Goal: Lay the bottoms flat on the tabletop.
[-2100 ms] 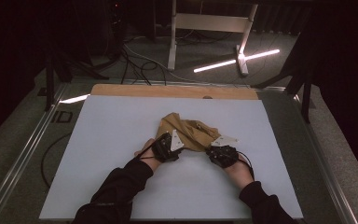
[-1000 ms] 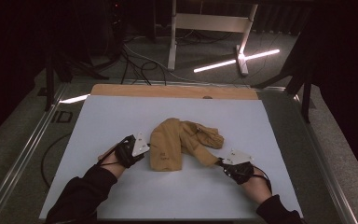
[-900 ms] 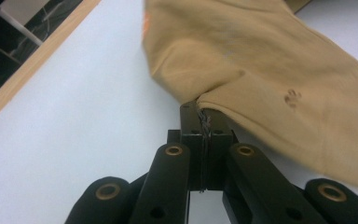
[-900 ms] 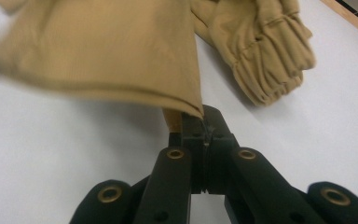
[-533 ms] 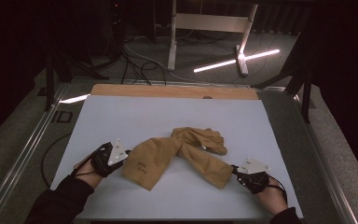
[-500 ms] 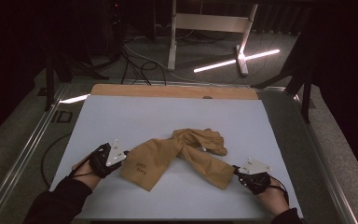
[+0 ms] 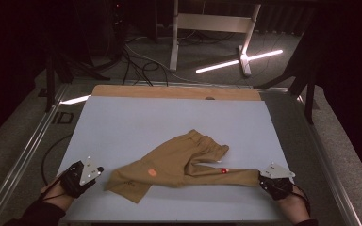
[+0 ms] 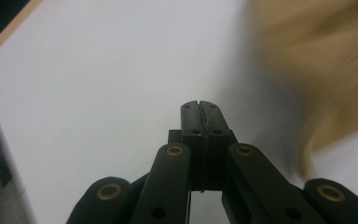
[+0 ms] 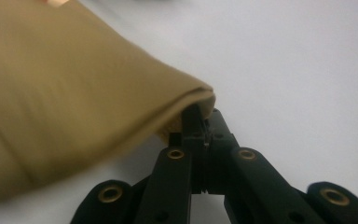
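A tan garment (image 7: pixel 169 165) lies stretched across the near half of the white table (image 7: pixel 146 113), with a small orange mark on its left part. My right gripper (image 7: pixel 262 176) is at the near right, shut on the garment's right end. In the right gripper view the jaws (image 9: pixel 200 114) pinch a folded edge of the tan cloth (image 9: pixel 74 93). At the near left my left gripper (image 7: pixel 99 169) sits just off the garment's left end. Its jaws (image 8: pixel 199 105) are shut with nothing between them, and the cloth (image 8: pixel 326 70) is a blur to their right.
A wooden strip (image 7: pixel 169 92) runs along the table's far edge. Metal rails (image 7: pixel 28 150) flank both sides. Beyond the table are cables, a stand's legs (image 7: pixel 174 42) and a lit light bar (image 7: pixel 238 61) on the floor.
The left gripper has let go of the garment's left end and drawn back to the near left. The right gripper has pulled its end farther right, stretching the cloth out.
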Motion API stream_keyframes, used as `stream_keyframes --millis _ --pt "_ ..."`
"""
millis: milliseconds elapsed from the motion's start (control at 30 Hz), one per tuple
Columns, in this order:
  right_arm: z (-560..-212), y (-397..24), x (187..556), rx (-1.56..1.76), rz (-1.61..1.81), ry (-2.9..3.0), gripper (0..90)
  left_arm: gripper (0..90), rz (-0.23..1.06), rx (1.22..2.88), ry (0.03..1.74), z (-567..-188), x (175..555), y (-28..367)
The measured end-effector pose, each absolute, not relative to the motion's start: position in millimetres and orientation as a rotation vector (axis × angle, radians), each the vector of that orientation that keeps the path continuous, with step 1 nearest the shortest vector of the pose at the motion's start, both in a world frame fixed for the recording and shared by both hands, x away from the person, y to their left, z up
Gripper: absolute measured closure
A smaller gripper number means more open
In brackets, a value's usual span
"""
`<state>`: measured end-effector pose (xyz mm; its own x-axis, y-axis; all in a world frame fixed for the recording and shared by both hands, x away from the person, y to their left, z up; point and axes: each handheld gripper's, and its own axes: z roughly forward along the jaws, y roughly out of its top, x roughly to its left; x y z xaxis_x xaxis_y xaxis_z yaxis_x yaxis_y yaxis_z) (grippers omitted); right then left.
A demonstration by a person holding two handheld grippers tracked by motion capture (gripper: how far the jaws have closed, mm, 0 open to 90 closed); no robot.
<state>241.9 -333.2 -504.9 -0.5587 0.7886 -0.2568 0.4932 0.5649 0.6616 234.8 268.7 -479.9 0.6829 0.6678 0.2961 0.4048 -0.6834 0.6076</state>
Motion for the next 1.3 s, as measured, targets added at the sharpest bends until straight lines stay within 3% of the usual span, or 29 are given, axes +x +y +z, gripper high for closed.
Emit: stream_keyframes --millis 167,200,267,300,333,367,400,500,733,933,1300 --pt "-505 -336 241 1.036 0.792 2.277 88.5 89.8 0.599 2.313 0.823 -478 235 274" --pt "-503 -335 241 1.037 0.808 2.27 84.1 88.9 0.593 2.313 0.811 -477 236 271" --pt "-496 -333 240 1.015 0.856 2.282 67.7 74.3 0.587 2.315 0.775 -475 240 261" --pt "-496 -333 240 1.015 0.856 2.282 67.7 63.4 0.587 2.315 0.775 -475 240 261" --pt "-485 -329 239 0.98 0.858 2.265 58.0 56.9 0.577 2.316 0.776 -474 242 256" --pt "-485 -329 239 0.98 0.858 2.265 58.0 56.9 0.556 2.319 0.766 -472 245 251" --pt "-473 -326 238 0.962 0.885 2.24 56.0 48.3 0.563 2.316 0.756 -470 247 246" --pt "-459 -321 237 0.936 0.903 2.203 53.3 43.6 0.549 2.306 0.761 -462 256 234" --pt "-422 -289 232 0.852 1.122 2.163 52.1 39.3 0.507 2.274 0.716 -445 281 205" --pt "-447 -224 230 0.712 1.212 2.346 51.6 35.6 0.413 2.285 0.669 -452 303 172" --pt "-492 -178 255 0.733 1.166 2.521 52.9 34.7 0.304 2.346 0.691 -490 340 134"
